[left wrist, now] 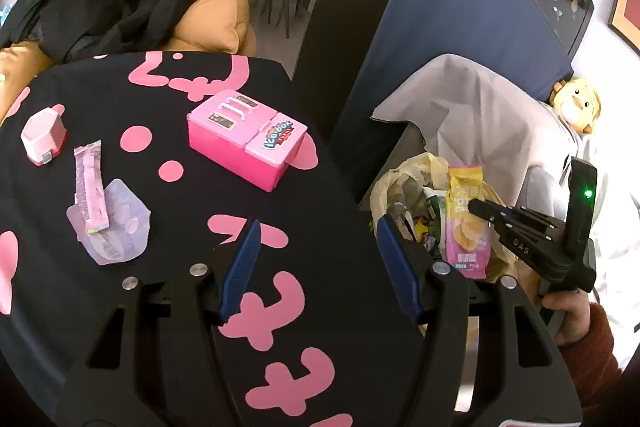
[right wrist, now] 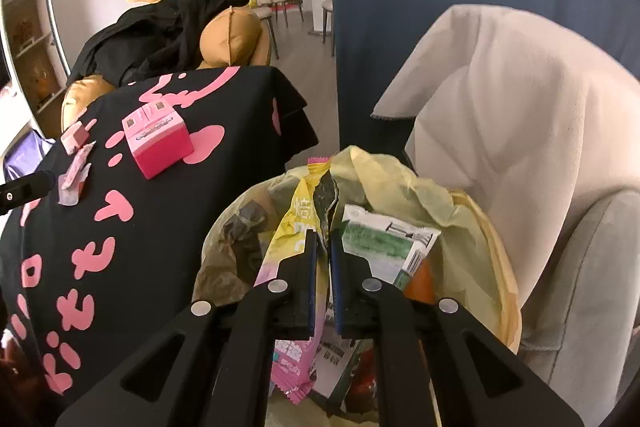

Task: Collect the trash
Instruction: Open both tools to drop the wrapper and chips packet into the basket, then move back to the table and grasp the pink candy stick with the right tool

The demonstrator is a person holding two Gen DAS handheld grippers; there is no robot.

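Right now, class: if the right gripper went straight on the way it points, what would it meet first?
The right gripper already pinches the yellow-and-pink chip bag; straight on lies the yellow bin liner, probably first, though depth is unclear.

I see my left gripper spread wide at lower centre over the black, pink-patterned cloth. At left lie a pink sachet on a clear wrapper, with a pink toy ice-box above centre. At right, my right gripper pinches a yellow-pink chip bag over the yellow-lined bin.
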